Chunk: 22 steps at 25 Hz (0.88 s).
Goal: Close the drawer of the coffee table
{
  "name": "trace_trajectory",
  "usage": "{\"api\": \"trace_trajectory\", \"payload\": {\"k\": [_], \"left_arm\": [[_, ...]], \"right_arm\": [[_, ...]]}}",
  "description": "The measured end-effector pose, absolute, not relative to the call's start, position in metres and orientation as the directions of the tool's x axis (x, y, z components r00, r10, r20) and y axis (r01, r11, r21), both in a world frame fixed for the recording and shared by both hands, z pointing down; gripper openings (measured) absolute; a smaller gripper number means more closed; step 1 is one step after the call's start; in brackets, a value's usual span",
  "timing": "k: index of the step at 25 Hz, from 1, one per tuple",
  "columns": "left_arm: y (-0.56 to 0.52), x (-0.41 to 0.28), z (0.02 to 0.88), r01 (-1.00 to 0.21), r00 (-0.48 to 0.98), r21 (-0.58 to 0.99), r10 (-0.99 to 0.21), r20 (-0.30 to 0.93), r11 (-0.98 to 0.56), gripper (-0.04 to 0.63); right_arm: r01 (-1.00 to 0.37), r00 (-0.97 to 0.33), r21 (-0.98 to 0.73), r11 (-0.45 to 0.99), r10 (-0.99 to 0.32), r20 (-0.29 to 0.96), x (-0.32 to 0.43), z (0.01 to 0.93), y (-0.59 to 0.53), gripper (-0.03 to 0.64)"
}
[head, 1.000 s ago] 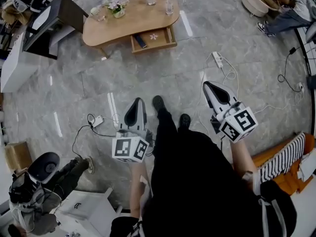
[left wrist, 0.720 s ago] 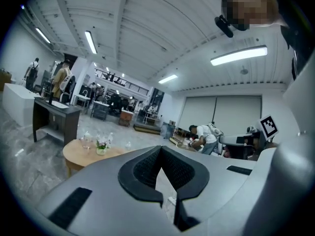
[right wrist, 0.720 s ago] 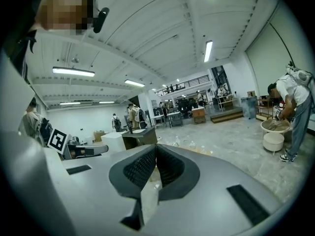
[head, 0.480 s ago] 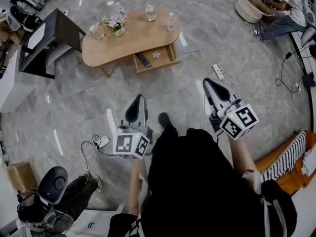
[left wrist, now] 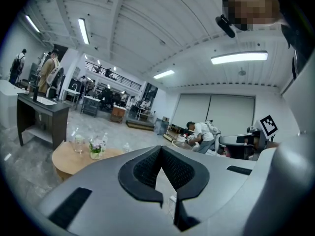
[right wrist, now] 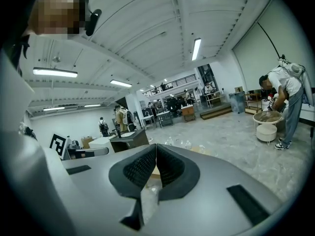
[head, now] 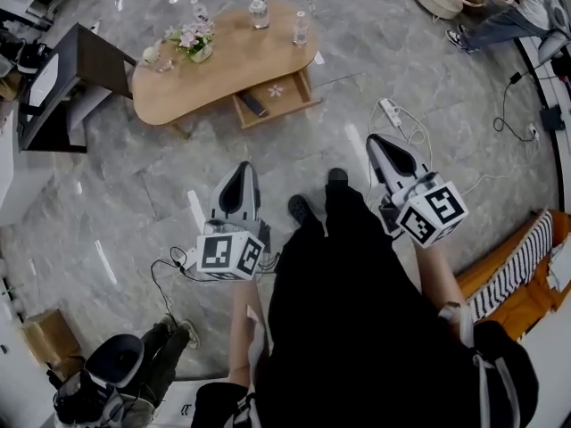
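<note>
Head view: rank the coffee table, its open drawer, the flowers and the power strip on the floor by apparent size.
1. coffee table, far the largest.
2. drawer.
3. flowers and power strip look about alike; the strip lies nearer the camera, so I won't rank them.

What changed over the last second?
The person stepped forward, bringing the left gripper and right gripper nearer the coffee table. Nothing was grasped or released. Both grippers' fingers stay shut and empty; the drawer is still open, not yet reached.
</note>
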State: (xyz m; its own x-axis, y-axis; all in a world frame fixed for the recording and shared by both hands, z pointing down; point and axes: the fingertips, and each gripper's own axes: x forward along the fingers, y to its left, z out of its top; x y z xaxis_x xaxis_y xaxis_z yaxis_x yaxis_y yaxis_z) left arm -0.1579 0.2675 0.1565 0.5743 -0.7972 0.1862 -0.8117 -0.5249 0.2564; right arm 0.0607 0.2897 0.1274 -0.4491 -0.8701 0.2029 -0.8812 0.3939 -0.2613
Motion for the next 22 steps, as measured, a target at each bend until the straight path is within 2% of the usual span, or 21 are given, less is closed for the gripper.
{"api": "trace_trajectory", "payload": {"k": [7,16,22], "left_arm": [[0.233,-0.151,0.169,-0.822,0.563,0.255,-0.796,0.222,-0.51,0.014],[0.141,-0.135,0.141,-0.863,0.501,0.197,-0.835,0.228,-0.465,0.012],[0.083,-0.1,0.135,-0.882,0.468,0.18,-0.856,0.22,-0.436,0.012]], "right_arm": [[-0.875,-0.458,-0.289,0.388,-0.857,0.235,0.07,0.149,0.242,0.012],[-0.839,-0.516,-0.296,0.456,-0.84,0.168,0.09,0.135,0.122,0.012],[-0.806,-0.574,-0.292,0.515,-0.8,0.173,0.111,0.139,0.059,0.012]]}}
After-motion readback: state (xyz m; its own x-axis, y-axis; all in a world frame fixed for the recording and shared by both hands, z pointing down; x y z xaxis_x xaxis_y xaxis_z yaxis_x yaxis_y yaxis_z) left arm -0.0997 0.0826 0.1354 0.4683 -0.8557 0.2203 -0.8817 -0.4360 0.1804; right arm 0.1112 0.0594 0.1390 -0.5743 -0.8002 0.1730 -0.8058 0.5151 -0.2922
